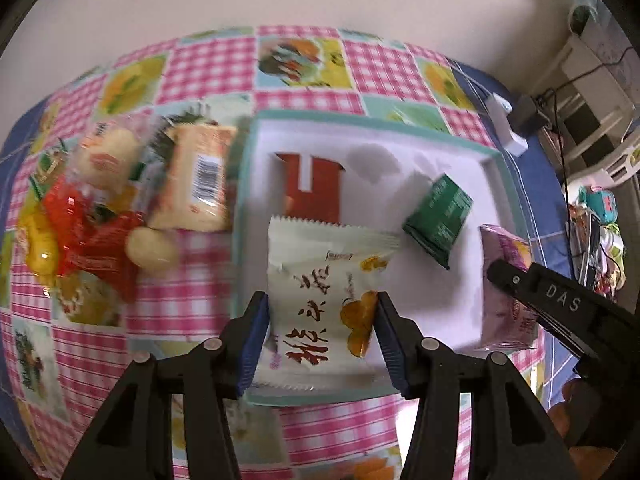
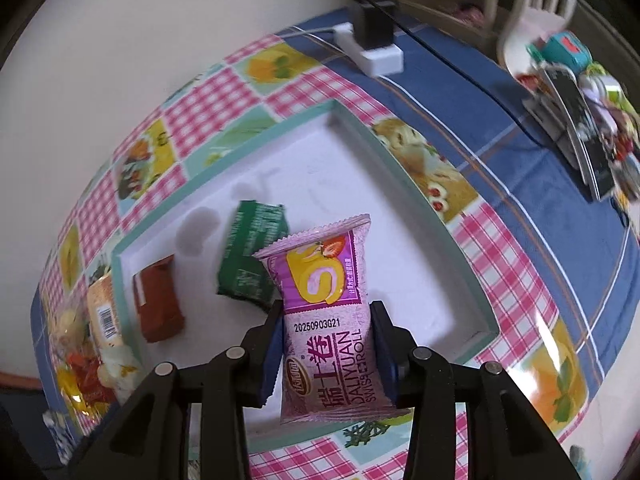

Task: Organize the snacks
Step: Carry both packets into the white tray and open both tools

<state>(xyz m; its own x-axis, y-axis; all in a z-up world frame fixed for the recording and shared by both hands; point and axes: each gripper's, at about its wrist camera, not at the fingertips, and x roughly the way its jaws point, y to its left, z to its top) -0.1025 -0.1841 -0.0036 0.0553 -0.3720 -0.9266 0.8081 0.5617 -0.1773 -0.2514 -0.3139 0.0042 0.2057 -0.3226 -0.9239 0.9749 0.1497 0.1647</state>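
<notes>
Both arms are hanging over the shallow white tray with the teal rim [image 2: 404, 168] — each loaded. The left gripper [image 1: 320, 336] is clamping a pale cream snack packet with red characters [image 1: 320, 280], its long axis pointing into the tray. The right gripper [image 2: 328, 352] is pinching an upright purple Swiss-roll packet [image 2: 324, 312] above the tray's near edge, beside the green wrapped snack [image 2: 250, 252] — so, I judge, the right packet has only to go down.

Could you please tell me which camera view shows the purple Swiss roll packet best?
The right wrist view: the purple Swiss roll packet fills the centre, gripped by the right gripper, with its label and date code readable. The left wrist view shows only its blurred side at the right, partly behind that gripper.
</notes>
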